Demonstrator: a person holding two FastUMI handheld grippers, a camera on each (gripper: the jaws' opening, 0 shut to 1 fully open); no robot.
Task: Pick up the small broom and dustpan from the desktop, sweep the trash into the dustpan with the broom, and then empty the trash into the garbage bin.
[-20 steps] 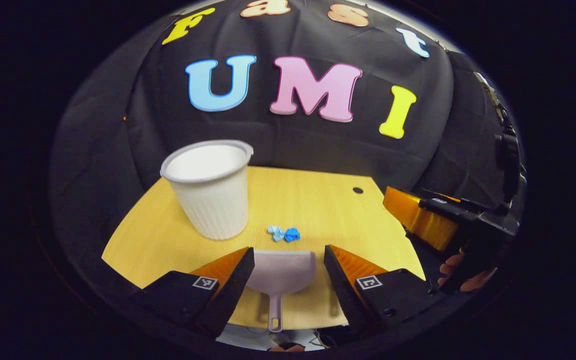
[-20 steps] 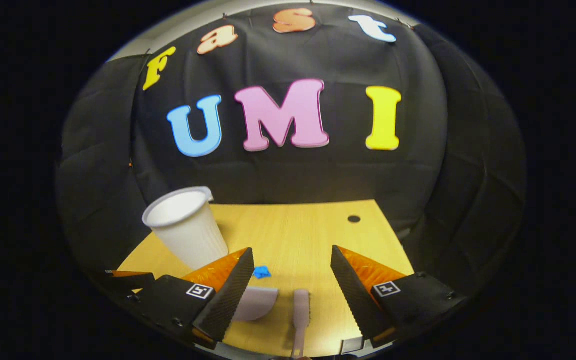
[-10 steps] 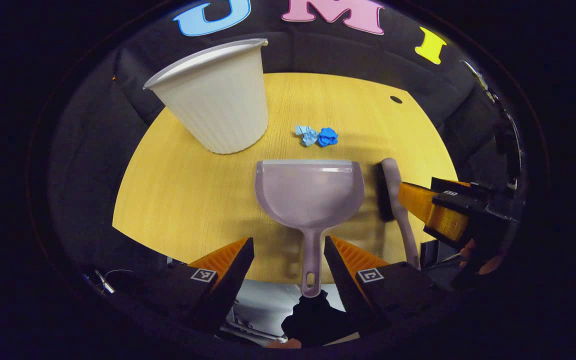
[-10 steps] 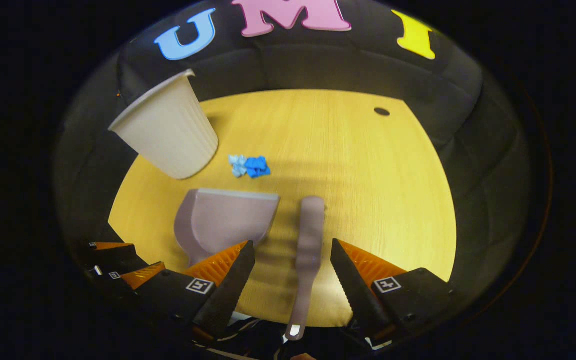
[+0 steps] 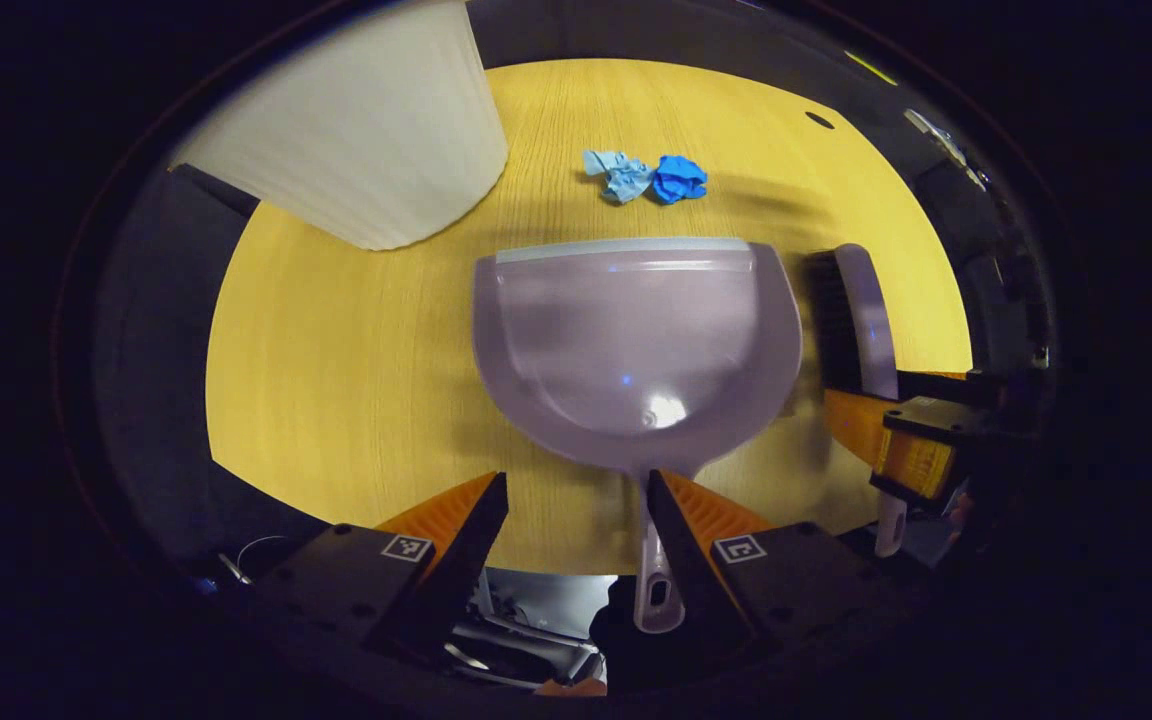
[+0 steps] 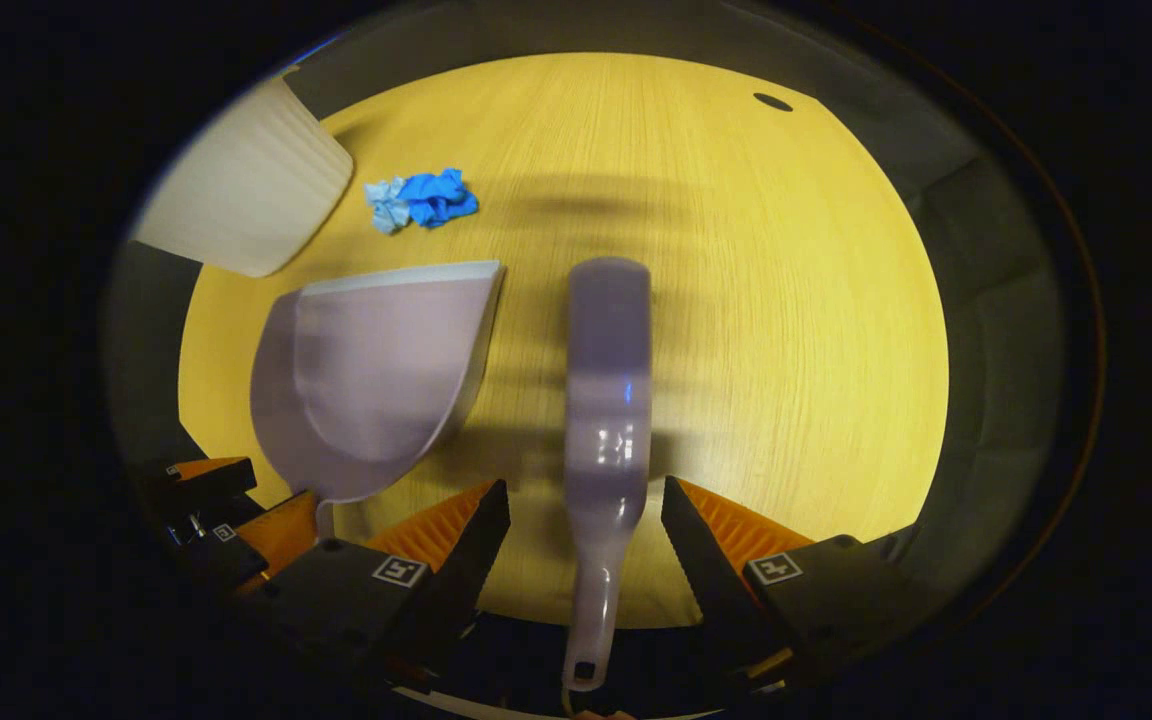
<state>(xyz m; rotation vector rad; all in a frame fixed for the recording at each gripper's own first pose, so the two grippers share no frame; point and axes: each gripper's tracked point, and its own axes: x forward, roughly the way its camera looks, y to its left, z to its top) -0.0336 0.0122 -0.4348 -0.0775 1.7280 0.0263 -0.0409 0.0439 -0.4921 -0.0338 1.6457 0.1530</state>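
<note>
My left tool (image 5: 576, 520) hangs released astride the dustpan (image 5: 636, 345) handle at the table's (image 5: 336, 350) near edge. My right tool (image 6: 586, 535) is released astride the broom (image 6: 604, 400) handle. Blue trash (image 5: 648, 178) lies beyond, beside the garbage bin (image 5: 366, 140).
</note>
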